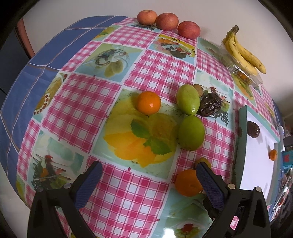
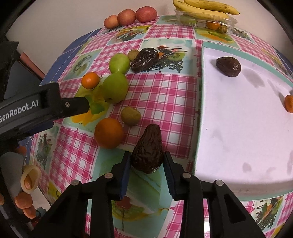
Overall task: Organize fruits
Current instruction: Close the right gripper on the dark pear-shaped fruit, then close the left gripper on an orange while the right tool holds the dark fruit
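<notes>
**Operator:** State the layout, largest item first.

**Technician:** The table [image 2: 164,95] carries a checked, fruit-printed cloth. The white tray [image 2: 238,128] lies on its right side and holds one dark wrinkled fruit [image 2: 228,66] near the far corner and a small orange fruit [image 2: 289,103] at the right edge. Bananas [image 2: 207,8] rest on a clear plastic box [image 2: 205,21] at the far edge, with three apples [image 2: 128,17] in a row to their left. Loose fruit lies in the middle of the cloth: two green fruits [image 2: 117,75], a large orange [image 2: 109,132], and a small mandarin [image 2: 90,80].

**Operator:** Which step is in hand?

**Technician:** The pick-up of a dark fruit [image 2: 147,153]. The right gripper [image 2: 147,164] points steeply down with this fruit between its jaws, just left of the tray's near corner. Both pads appear to press its sides, so the jaws are judged clamped on it. Whether the fruit is clear of the cloth cannot be told.

**Operator:** And the left gripper [image 1: 148,183]?

**Technician:** Jaws wide apart, nothing between them, above the cloth near the large orange.

**Operator:** What does the next move call for?

**Technician:** Probably a lift, a short carry right over the tray rim, and release beside the matching dark fruit. The soft skin calls for light pressure.
</notes>
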A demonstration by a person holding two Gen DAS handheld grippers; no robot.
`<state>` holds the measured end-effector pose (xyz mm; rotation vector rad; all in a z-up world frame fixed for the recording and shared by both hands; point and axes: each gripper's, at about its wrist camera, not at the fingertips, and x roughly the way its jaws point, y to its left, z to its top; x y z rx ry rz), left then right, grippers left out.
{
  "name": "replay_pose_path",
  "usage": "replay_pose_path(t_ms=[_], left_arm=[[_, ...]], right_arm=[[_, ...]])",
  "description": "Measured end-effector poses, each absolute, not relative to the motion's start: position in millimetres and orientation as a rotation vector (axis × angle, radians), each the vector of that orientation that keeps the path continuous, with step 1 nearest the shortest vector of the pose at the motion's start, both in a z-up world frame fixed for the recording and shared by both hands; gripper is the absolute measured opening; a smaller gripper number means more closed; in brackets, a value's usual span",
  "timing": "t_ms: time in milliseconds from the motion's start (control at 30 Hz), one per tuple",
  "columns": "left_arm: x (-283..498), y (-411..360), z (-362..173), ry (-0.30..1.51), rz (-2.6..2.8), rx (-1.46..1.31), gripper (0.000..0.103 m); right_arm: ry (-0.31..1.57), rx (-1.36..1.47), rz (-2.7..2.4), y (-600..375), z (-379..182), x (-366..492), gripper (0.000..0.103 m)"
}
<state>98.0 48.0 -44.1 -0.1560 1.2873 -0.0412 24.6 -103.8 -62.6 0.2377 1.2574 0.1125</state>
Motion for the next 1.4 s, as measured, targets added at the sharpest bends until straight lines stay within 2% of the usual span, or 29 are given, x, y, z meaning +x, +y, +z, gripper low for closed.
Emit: replay_pose_path(t_ms=[233, 567, 667, 767, 833, 900, 1000, 1400], left_arm=[[97, 44, -45, 1.290, -0.055, -0.182, 0.101], [97, 35, -49, 1.313, -0.121, -0.225, 0.087], [97, 31, -52, 1.329, -0.139, -0.237, 0.078], [95, 28, -54, 1.339, -0.151, -0.245, 0.077], [95, 25, -55, 1.345, -0.159, -0.243, 0.068], [95, 23, -57, 1.355, -0.163, -0.239, 0.052], [94, 21, -59, 1.368, -0.203, -0.284, 0.038], [91, 31, -56, 1.366, -0.201, -0.339, 0.034]], right_arm=[[1.227, 0.243, 0.118, -111, -52, 19, 0.036], [1.137, 0.272, 0.087, -133, -22, 8, 0.036], [1.124, 0.285, 0.055, -143, -19, 8, 0.036], [1.121, 0.308, 0.041, -152, -18, 8, 0.035], [1.117, 0.315, 0.034, -156, -18, 7, 0.034], [1.108, 0.322, 0.028, -159, -15, 5, 0.033], [1.105, 0.316, 0.026, -160, -13, 4, 0.033], [1.106, 0.336, 0.014, -165, -15, 5, 0.033]])
